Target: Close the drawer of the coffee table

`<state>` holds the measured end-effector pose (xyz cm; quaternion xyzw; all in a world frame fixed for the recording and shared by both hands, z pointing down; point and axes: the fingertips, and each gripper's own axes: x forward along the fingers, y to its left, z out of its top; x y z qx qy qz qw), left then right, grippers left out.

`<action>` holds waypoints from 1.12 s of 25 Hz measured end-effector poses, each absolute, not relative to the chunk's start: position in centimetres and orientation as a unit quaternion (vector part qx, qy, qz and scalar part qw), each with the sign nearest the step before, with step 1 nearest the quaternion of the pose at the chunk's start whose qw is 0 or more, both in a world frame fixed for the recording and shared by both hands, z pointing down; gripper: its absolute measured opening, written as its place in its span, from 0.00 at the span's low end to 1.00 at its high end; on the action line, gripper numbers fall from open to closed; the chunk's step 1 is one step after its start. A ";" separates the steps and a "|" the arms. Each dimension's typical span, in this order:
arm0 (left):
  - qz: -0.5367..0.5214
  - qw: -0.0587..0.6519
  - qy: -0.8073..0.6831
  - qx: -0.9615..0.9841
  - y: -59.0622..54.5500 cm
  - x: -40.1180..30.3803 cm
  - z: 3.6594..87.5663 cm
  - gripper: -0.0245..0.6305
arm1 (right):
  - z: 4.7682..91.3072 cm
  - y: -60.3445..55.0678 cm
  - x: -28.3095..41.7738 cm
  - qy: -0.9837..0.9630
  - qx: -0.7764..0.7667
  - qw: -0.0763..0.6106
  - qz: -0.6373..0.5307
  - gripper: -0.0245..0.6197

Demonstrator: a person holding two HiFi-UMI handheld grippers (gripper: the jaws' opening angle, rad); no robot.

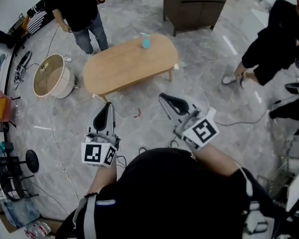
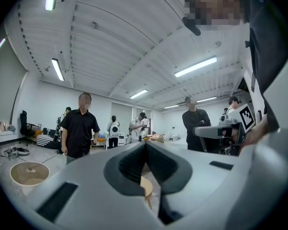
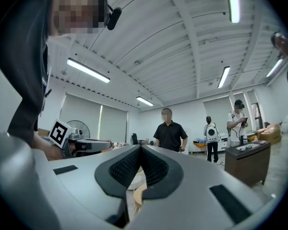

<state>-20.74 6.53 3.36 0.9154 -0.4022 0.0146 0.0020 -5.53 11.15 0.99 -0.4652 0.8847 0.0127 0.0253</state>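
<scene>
I'm holding left tool (image 1: 107, 106), right tool (image 1: 164, 98) closed, empty, well apart from table (image 1: 124, 66). Not seeing drawer; risking shoving whole table instead.

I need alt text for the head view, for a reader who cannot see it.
A person holds the left gripper and right gripper, both shut and empty, above a grey floor, facing an oval wooden coffee table bearing a blue object.

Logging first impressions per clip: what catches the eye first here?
A pale oval coffee table stands mid-floor, a small blue object near its far edge. Nearer the wearer, the left tongs and right tongs are both shut and empty, short of the table.
</scene>
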 end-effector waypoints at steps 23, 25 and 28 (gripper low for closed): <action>0.042 0.005 -0.355 0.934 7.9 -18.3 3.9 0.05 | 1.2 12.9 -6.3 0.898 -0.440 0.024 0.004 0.05; 0.041 0.006 -0.356 0.934 7.8 -18.3 4.2 0.05 | 1.3 12.9 -6.3 0.897 -0.441 0.019 0.011 0.05; 0.040 0.005 -0.355 0.934 7.7 -18.3 4.6 0.05 | 1.3 12.9 -6.2 0.895 -0.445 0.016 0.017 0.05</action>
